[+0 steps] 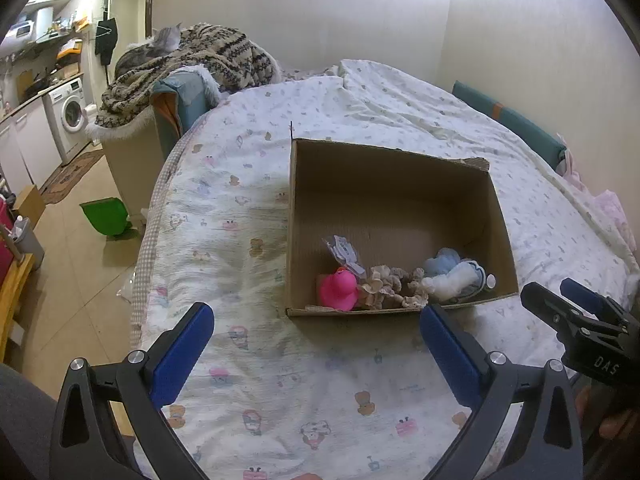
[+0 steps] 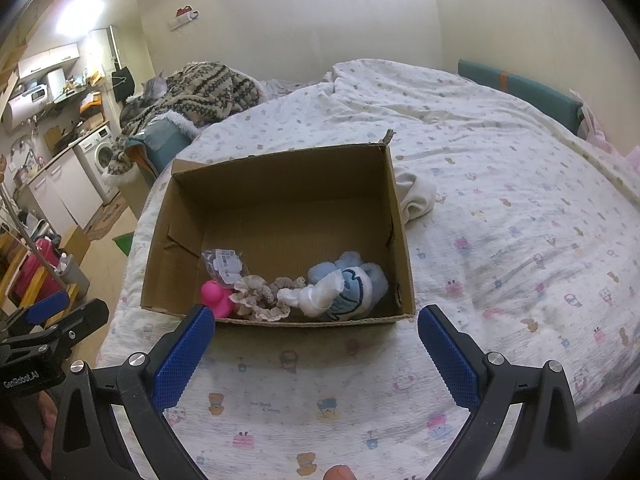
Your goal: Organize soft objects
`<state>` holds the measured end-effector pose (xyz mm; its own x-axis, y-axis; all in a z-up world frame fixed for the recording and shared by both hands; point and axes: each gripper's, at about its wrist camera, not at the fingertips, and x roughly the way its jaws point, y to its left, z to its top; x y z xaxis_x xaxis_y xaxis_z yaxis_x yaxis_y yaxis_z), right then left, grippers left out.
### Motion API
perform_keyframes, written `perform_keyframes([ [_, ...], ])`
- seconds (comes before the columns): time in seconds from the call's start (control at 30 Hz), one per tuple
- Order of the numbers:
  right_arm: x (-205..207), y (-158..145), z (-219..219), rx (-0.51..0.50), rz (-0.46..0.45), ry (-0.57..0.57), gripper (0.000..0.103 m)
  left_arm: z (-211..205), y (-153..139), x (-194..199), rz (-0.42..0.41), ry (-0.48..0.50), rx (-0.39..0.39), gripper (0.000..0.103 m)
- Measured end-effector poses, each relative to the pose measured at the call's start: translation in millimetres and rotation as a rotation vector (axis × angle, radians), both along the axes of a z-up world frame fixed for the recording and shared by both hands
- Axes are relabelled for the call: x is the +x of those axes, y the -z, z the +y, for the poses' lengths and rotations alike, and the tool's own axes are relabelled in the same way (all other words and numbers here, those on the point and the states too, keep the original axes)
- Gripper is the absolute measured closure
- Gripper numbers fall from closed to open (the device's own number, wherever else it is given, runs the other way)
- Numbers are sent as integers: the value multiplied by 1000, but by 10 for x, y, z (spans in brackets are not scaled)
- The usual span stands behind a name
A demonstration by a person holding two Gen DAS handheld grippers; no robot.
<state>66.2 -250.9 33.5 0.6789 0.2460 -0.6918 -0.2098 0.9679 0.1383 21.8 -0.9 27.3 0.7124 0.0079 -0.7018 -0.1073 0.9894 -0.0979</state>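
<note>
Bed (image 1: 280, 208) under a white quilt printed with small cartoon bears and houses; creased, no hard surface showing. Room beyond: at 10 o'clock in the left wrist view a washing machine (image 1: 71, 114) under a kitchen counter, a knitted patterned blanket (image 1: 200, 60) heaped at the bed's far end, a green bin (image 1: 106, 216) on the tiled floor at 9 o'clock.

Cardboard box (image 1: 394, 168) sits open on the quilt, straight ahead at 12 o'clock from both my tongs. Soft things lie along its near wall: pink duck (image 1: 338, 290) at the left end, frilly beige scrunchies (image 1: 386, 286) in the middle, a blue and white plush (image 1: 448, 274) at the right, a clear packet with a label (image 1: 344, 252) leaning behind the duck.

Only the right wrist view shows a cream cloth (image 2: 416, 196) lying on the quilt just beside the box's right wall, at 1 o'clock. It looks soft and crumpled. The left wrist view hides it behind the box.

My left tongs (image 1: 316, 320) are spread wide, nothing between the blue pads. My right tongs (image 2: 316, 322) likewise released and bare, hovering over the quilt just short of the box.
</note>
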Motion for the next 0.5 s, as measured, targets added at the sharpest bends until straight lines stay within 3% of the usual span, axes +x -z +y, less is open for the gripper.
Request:
perform_keyframes([
  [0.5, -1, 42, 12, 4, 8, 1, 0, 28, 71, 26, 26, -7, -21, 0],
])
